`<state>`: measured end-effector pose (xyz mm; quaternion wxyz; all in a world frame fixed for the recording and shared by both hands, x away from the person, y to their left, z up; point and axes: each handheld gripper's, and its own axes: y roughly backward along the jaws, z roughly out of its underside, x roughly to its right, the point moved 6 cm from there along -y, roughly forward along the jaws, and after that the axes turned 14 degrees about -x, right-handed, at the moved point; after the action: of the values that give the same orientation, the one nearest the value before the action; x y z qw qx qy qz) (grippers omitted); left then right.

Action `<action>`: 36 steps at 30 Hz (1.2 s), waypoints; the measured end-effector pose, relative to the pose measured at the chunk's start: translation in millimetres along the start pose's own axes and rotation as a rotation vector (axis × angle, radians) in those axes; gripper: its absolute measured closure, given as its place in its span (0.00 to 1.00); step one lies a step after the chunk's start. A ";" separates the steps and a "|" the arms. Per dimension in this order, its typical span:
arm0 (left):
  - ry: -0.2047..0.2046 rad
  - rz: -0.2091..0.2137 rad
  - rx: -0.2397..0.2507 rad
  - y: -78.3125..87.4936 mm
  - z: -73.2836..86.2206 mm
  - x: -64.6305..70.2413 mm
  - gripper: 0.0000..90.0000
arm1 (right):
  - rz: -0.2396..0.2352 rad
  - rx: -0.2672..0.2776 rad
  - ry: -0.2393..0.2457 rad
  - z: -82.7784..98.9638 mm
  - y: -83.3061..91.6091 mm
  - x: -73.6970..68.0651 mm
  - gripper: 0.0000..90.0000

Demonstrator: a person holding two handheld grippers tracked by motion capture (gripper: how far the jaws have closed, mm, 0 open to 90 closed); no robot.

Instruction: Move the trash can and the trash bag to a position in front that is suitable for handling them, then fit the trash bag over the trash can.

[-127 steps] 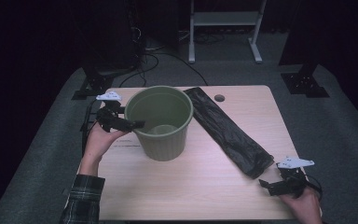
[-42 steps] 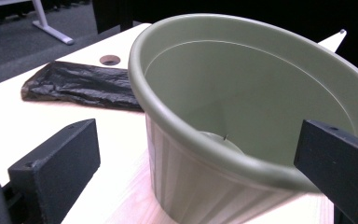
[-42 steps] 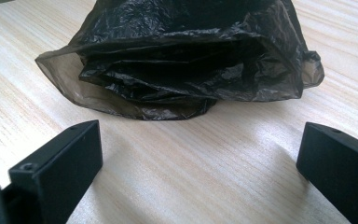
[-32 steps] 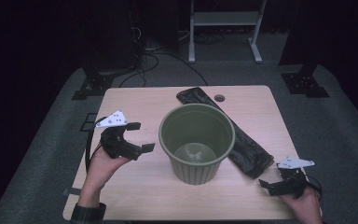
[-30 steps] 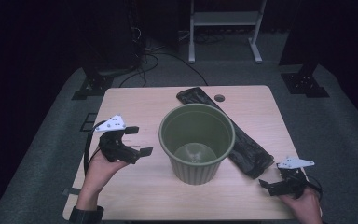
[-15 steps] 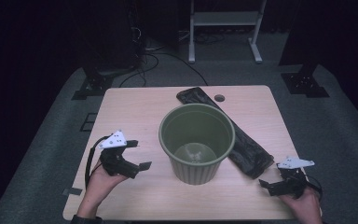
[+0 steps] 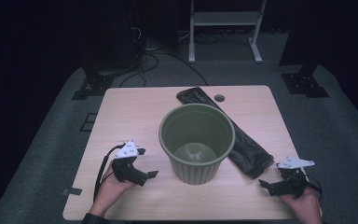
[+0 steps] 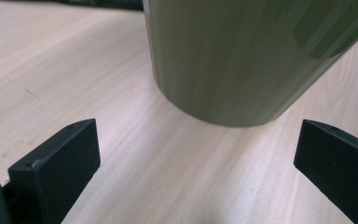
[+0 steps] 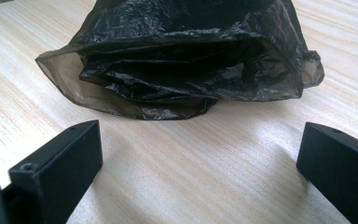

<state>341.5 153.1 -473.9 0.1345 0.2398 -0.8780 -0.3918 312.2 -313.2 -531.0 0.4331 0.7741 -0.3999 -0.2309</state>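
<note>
A green bin (image 7: pixel 196 142) stands upright in the middle of the wooden surface (image 7: pixel 130 112). Behind it and to its right lies a folded black plastic bag (image 7: pixel 242 140), touching the bin. The left hand-held gripper (image 7: pixel 142 163) is wide open, holds nothing and points at the bin. The right hand-held gripper (image 7: pixel 271 185) is also wide open and empty, near the bag's end.
</note>
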 end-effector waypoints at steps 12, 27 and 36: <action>0.007 0.000 -0.028 -28.4 11.7 1.9 0.00 | 0.000 0.000 -0.001 -0.1 0.0 -0.1 0.00; -0.010 -0.050 -0.125 -45.9 21.0 -0.9 0.00 | 0.000 0.000 -0.001 -0.1 0.0 -0.1 0.00; -0.015 -0.063 -0.167 -50.2 21.5 0.3 0.00 | 0.009 -0.006 -0.014 -0.1 0.5 1.3 0.00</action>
<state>347.9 137.3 -525.8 0.1350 0.2521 -0.8353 -0.4695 312.8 -314.4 -530.6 0.4338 0.7692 -0.4058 -0.2355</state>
